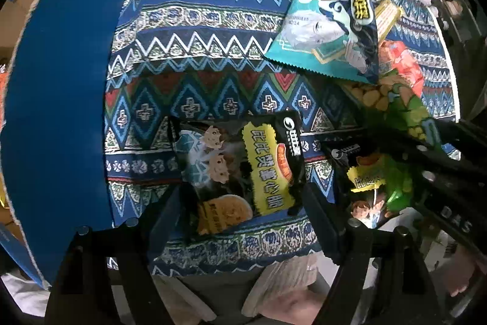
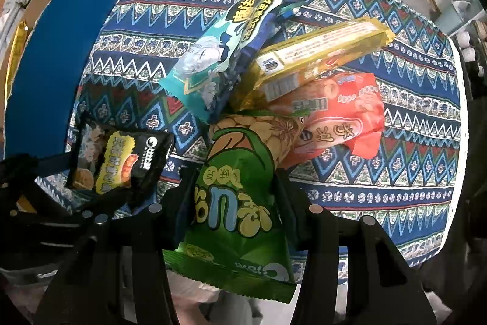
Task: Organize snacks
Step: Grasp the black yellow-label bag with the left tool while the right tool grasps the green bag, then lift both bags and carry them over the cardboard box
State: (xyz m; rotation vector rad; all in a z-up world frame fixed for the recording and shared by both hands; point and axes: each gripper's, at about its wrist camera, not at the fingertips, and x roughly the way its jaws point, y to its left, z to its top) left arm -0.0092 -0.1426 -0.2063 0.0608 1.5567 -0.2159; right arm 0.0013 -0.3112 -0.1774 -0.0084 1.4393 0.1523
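Observation:
My left gripper (image 1: 240,203) is open, its fingers on either side of a black snack packet with a yellow label (image 1: 237,172), which lies on the patterned tablecloth (image 1: 197,20). The packet also shows in the right wrist view (image 2: 121,163). My right gripper (image 2: 234,188) stands around a green peanut bag (image 2: 240,203); the jaws flank its sides. A teal packet with a cartoon face (image 2: 225,54), a gold packet (image 2: 319,54) and a red-orange packet (image 2: 344,111) lie piled behind the green bag. The teal packet also shows in the left wrist view (image 1: 328,29).
A blue box wall (image 1: 61,96) stands at the table's left side and also shows in the right wrist view (image 2: 51,60). A second black packet (image 1: 368,181) lies near the right gripper in the left wrist view. The table's right edge (image 2: 456,111) is nearby.

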